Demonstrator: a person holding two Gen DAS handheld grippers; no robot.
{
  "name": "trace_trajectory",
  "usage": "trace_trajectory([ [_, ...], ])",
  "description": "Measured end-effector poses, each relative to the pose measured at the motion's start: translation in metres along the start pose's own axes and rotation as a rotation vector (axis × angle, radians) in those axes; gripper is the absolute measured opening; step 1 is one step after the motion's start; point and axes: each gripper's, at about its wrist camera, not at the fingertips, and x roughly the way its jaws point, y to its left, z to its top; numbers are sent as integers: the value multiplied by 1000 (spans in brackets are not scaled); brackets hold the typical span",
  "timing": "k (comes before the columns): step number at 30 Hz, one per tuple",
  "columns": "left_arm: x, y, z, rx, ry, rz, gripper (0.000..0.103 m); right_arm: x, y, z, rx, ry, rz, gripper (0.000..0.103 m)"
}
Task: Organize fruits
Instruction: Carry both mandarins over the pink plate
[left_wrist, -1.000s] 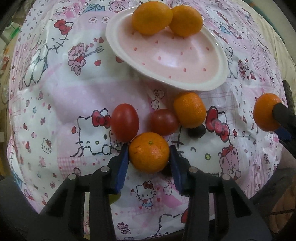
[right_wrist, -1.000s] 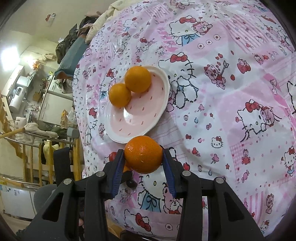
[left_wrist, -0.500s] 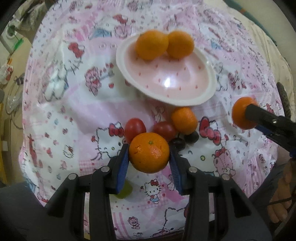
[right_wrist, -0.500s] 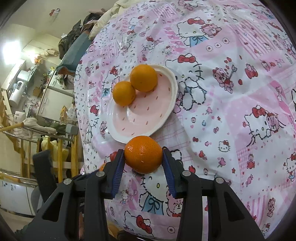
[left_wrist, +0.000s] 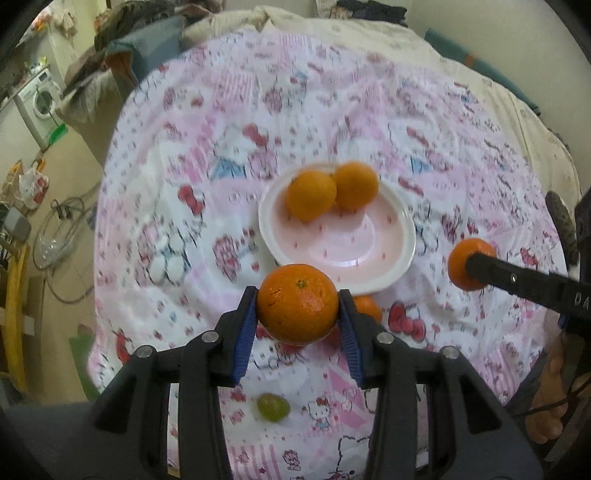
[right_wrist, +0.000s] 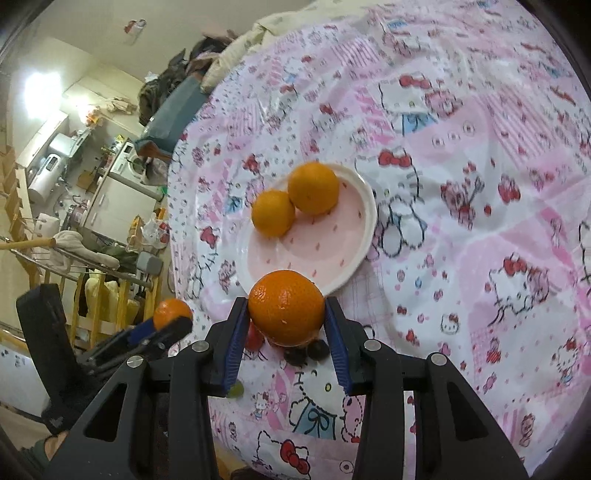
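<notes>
Gripping one mandarin (left_wrist: 297, 308) in the left gripper (left_wrist: 297, 314) and another mandarin (right_wrist: 286, 307) in the right gripper (right_wrist: 286, 314), the person holds both above the Hello Kitty tablecloth (left_wrist: 207, 206), near the pink plate (left_wrist: 369, 251) carrying two more mandarins (left_wrist: 311, 201), a green grape (left_wrist: 273, 407) lying below.

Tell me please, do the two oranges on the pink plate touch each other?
Touching. In the right wrist view the smaller orange and the larger orange on the plate press together with no gap between them; the left wrist view agrees.
</notes>
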Motion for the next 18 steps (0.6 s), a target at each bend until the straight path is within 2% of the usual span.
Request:
trace_trajectory([
  [7,2,7,30,1,-23,19,38,-8,8,16,-52,-53,6,43],
  [10,11,11,40,-12,-3,12,38,-6,10,25,-69,-56,-19,43],
  [18,46,20,59,-61,52,14,38,12,8,52,-46,-42,3,43],
])
